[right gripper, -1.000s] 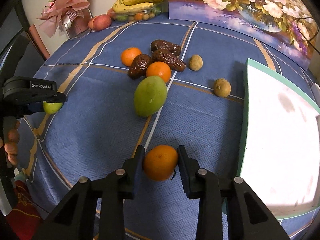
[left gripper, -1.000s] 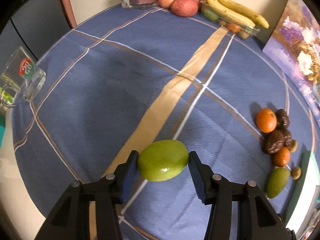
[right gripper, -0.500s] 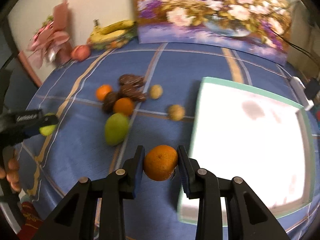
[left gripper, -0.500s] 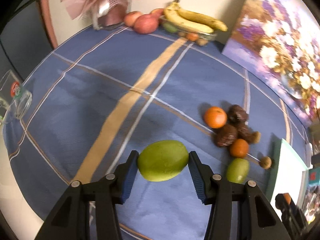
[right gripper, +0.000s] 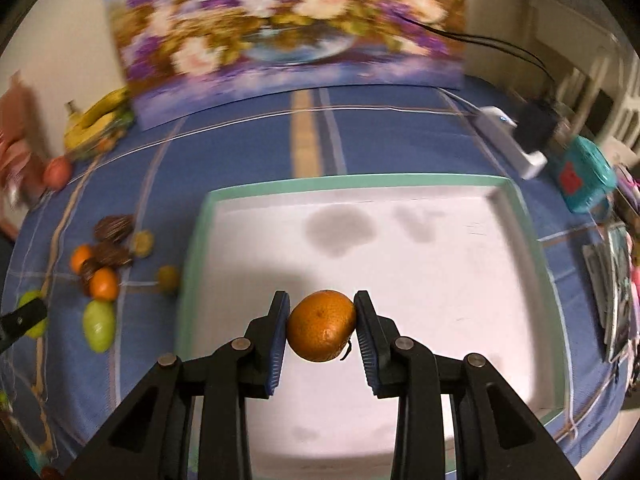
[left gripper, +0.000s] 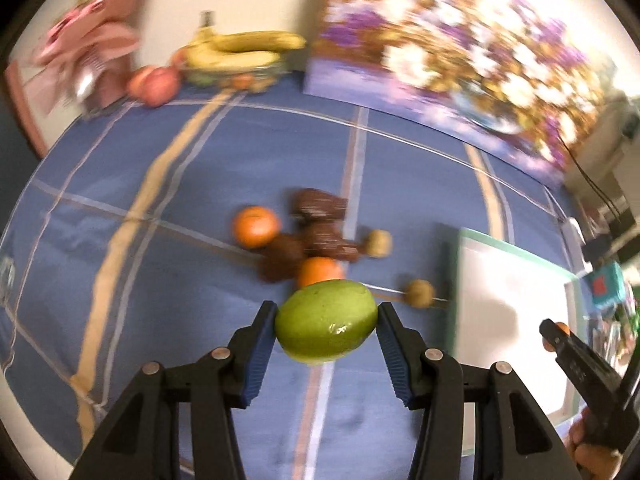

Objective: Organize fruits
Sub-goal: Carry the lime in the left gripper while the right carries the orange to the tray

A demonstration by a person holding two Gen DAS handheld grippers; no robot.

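Note:
My left gripper [left gripper: 326,326] is shut on a green mango [left gripper: 326,326] and holds it above the blue cloth, near a pile of oranges [left gripper: 256,227], dark dates [left gripper: 320,236] and small brown fruits [left gripper: 419,293]. My right gripper [right gripper: 321,325] is shut on an orange [right gripper: 321,325] and holds it over the near-left part of the white tray with a green rim [right gripper: 440,264]. The tray [left gripper: 504,292] is at the right in the left wrist view. A second green mango [right gripper: 99,325] lies on the cloth left of the tray.
Bananas [left gripper: 244,50] in a clear box and red apples [left gripper: 154,84] stand at the table's far edge by a pink gift bag [left gripper: 92,56]. A flower painting [right gripper: 288,28] leans behind the tray. A white power strip [right gripper: 512,140] and teal object [right gripper: 580,176] lie at the far right.
Both grippers have swung to the right with their fruit. The right gripper with the orange has come over the tray. The left gripper with the mango has come up to the fruit pile.

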